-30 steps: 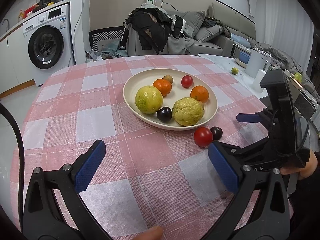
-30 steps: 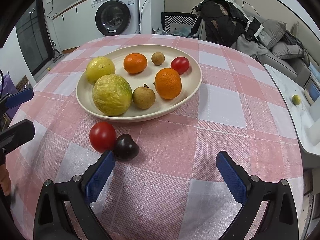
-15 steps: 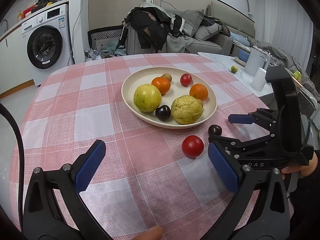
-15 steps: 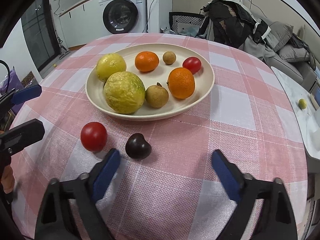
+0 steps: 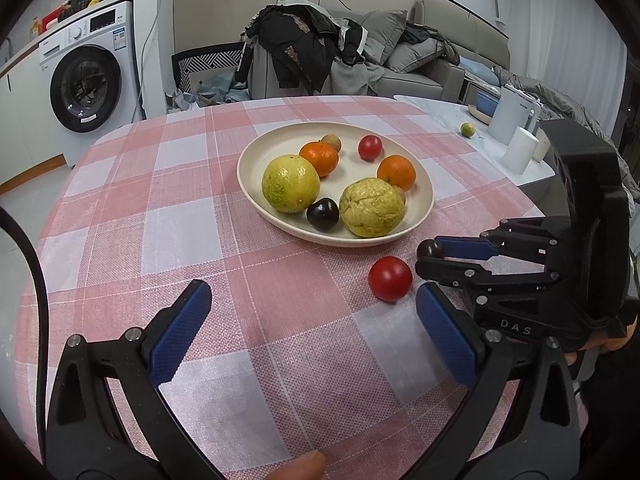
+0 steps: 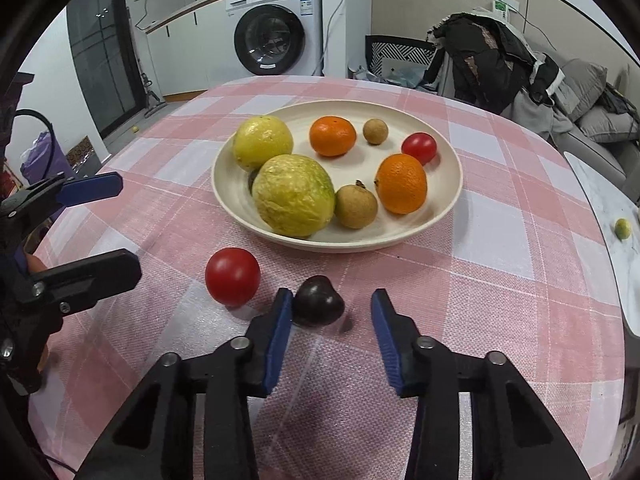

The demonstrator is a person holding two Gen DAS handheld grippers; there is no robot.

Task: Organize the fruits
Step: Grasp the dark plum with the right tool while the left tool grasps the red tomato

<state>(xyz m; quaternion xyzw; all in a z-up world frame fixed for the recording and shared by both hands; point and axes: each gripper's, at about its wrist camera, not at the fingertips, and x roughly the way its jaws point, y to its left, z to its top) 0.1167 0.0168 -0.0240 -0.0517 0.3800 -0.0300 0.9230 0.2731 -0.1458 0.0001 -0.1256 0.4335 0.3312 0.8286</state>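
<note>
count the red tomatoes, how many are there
2. One red tomato sits in the cream plate at its far right. The other tomato lies on the tablecloth before the plate. None seem hidden.

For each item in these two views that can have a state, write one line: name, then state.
right gripper: jaws have just been closing around the dark plum; left pad touches it, right pad apart.
left gripper: open, holding nothing.
red tomato: loose on the tablecloth, outside the plate.
plate: holding fruit.
washing machine: door shut.
</note>
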